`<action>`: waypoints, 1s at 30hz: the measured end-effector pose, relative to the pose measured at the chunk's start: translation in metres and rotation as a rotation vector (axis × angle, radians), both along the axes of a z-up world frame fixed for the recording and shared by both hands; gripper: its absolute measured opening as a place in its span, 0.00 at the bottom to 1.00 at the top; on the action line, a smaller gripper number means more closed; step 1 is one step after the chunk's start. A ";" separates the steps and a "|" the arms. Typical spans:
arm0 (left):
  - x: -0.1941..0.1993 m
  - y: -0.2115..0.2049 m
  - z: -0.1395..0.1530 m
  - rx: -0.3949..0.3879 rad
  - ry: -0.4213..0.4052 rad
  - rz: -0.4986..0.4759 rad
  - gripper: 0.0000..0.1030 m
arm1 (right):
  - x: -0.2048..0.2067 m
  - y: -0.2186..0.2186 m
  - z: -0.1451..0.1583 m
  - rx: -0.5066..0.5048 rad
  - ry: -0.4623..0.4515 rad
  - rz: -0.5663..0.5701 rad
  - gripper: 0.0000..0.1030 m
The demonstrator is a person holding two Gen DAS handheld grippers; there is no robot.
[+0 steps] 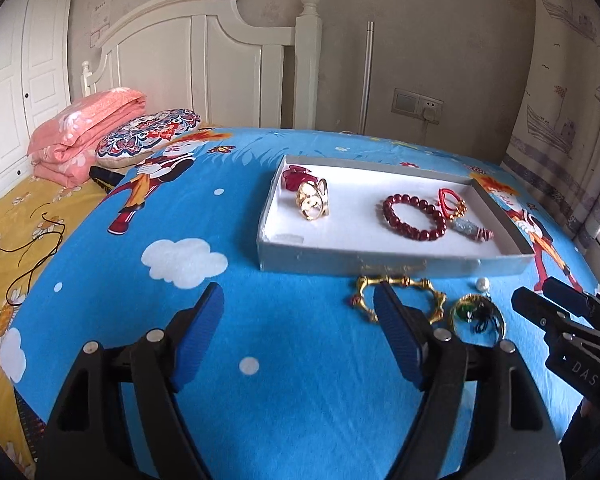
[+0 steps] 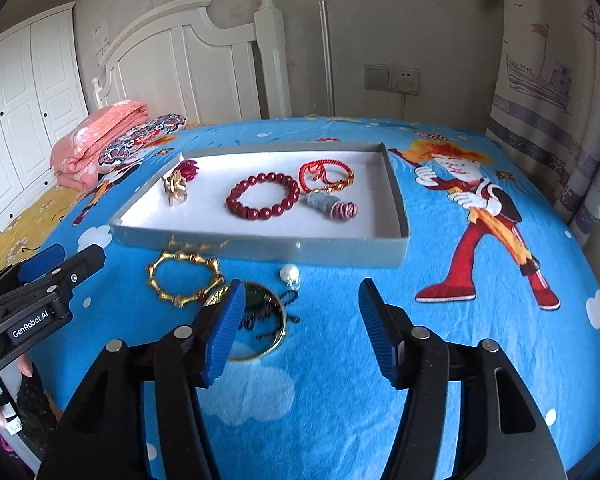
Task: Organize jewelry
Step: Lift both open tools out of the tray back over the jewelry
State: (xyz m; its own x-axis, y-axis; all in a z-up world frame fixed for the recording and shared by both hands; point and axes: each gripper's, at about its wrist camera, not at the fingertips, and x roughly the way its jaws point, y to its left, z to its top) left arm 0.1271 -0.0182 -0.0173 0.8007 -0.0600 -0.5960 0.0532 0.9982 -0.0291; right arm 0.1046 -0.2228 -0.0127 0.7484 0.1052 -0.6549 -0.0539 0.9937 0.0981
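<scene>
A shallow grey box (image 1: 392, 259) (image 2: 260, 246) with a white floor lies on the blue bedspread. In it are a red bead bracelet (image 1: 414, 216) (image 2: 262, 200), a red cord bracelet (image 1: 452, 202) (image 2: 326, 176), a grey pendant (image 1: 466, 229) and a gold ornament (image 1: 314, 200) (image 2: 175, 190). In front of the box lie a gold bamboo bangle (image 1: 418, 282) (image 2: 180, 257), a thin gold bangle with black cord (image 1: 464, 314) (image 2: 280, 332) and a pearl (image 1: 483, 283) (image 2: 289, 272). My left gripper (image 1: 299, 292) (image 2: 76, 258) is open and empty, left of the bamboo bangle. My right gripper (image 2: 301, 288) (image 1: 536, 290) is open and empty beside the thin bangle.
A folded pink quilt (image 1: 84, 132) and a patterned pillow (image 1: 148, 136) lie at the head of the bed, by the white headboard (image 1: 204, 52). A dark cord (image 1: 32, 264) trails over the yellow sheet on the left. A curtain (image 1: 568, 100) hangs on the right.
</scene>
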 end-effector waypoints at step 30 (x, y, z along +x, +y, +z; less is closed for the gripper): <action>-0.016 0.013 -0.036 0.021 0.014 -0.011 0.79 | 0.012 0.048 -0.025 -0.088 0.117 0.015 0.70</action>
